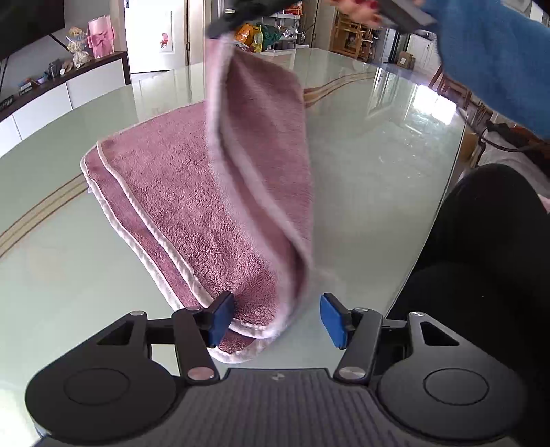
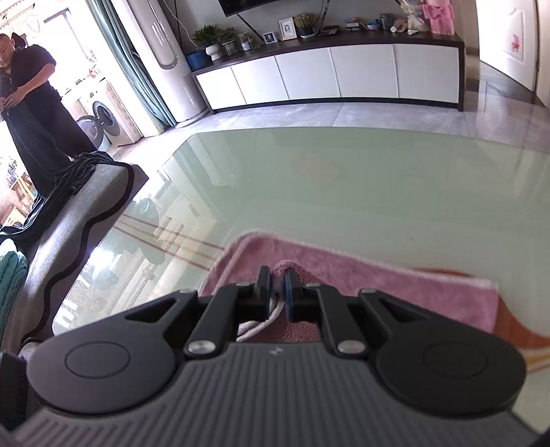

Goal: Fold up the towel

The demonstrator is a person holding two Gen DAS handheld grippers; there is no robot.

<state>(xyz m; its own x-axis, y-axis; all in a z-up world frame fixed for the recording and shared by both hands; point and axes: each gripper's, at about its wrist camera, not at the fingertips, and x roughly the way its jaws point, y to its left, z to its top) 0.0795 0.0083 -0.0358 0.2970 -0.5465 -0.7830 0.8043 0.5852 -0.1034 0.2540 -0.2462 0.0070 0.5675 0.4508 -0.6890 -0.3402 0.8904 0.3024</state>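
While the left wrist view looks down over the left gripper (image 1: pixel 275 323), its blue pads sit wide apart with nothing pinched between them, just hovering over the near corner of the pink towel (image 1: pixel 178 192). That towel lies already doubled on the glass table (image 1: pixel 361 165), two trimmed edges stacked along its left side, and one end is lifted up off the table in a hanging flap, held at the top by the right gripper (image 1: pixel 227 20), which is blurry and half out of shot. My worry from this side: the near corner isn't pinned by anything, so if the lifted flap gets swung over, the whole thing could slide on that slick glass and the edges won't line up. Also the flap hangs twisted, so it might land with a crease baked in. Switching to the right wrist view, the right gripper (image 2: pixel 276 287) is closed down narrow on a bunched bit of towel (image 2: pixel 378 275), with white trim poking out behind the pads. It looks like it's got a thick wad rather than a clean edge, so I'd guess a layer could slip free mid-swing and flop open. Table edge is fairly close on that side too, so an overshoot might drape it off the glass
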